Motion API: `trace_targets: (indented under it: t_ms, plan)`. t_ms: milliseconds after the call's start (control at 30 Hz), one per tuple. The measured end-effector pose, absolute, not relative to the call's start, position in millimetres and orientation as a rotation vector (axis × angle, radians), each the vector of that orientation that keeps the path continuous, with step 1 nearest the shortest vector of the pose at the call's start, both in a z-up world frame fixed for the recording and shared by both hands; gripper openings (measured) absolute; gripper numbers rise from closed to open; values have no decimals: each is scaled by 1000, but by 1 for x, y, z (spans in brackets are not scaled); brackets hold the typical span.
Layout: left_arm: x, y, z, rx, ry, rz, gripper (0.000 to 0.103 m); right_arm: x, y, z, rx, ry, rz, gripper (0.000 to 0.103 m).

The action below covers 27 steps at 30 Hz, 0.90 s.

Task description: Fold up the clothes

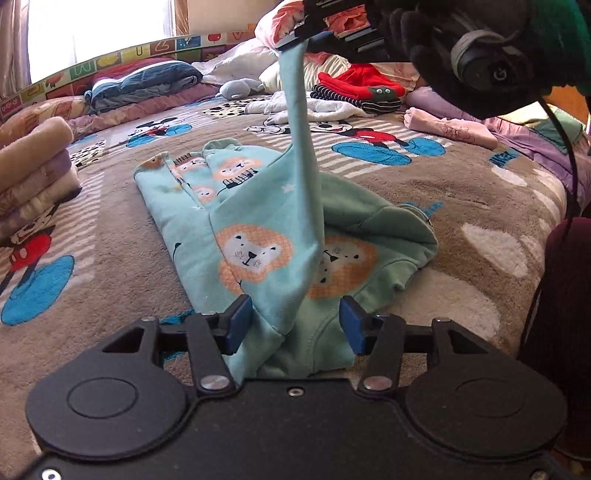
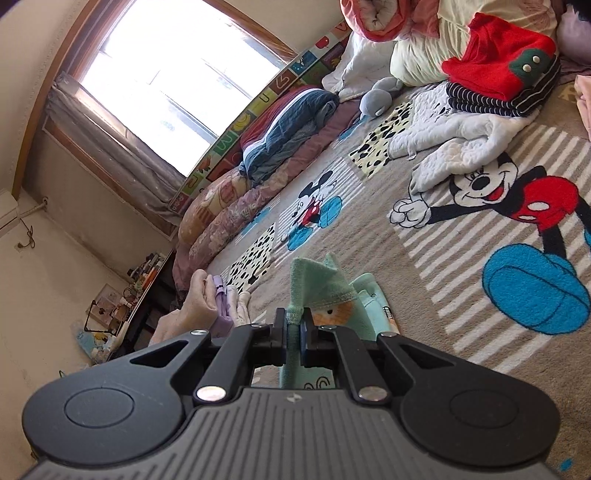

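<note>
A mint sweatshirt with a lion print lies partly folded on the cartoon-mouse blanket. One sleeve rises steeply from it to my right gripper at the top of the left wrist view, which is shut on the cuff. In the right wrist view the ribbed cuff pokes out above the shut right gripper. My left gripper stands open low over the garment's near edge, with a raised fold of cloth between its blue pads, unclamped.
A stack of folded clothes sits at the left. Farther back lie a red and striped folded pile, a white garment, a pink garment and a grey plush toy. A gloved hand holds the right gripper.
</note>
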<state>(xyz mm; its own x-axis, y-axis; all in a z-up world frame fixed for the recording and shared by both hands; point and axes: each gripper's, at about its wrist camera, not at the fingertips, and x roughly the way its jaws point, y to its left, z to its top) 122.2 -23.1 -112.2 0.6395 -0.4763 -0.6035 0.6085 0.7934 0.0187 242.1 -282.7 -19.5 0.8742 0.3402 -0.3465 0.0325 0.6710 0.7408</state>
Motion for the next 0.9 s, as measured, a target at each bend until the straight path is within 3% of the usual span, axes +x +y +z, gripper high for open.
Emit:
trace_targets:
  t_ms: [600,900]
  plan:
    - [148,25,-109,-174,775,-746,51,332,-186,-19,611,611,184,8]
    - [152,30,-110,-247,800,-761,51,366,-143,-30,484,690,188,8]
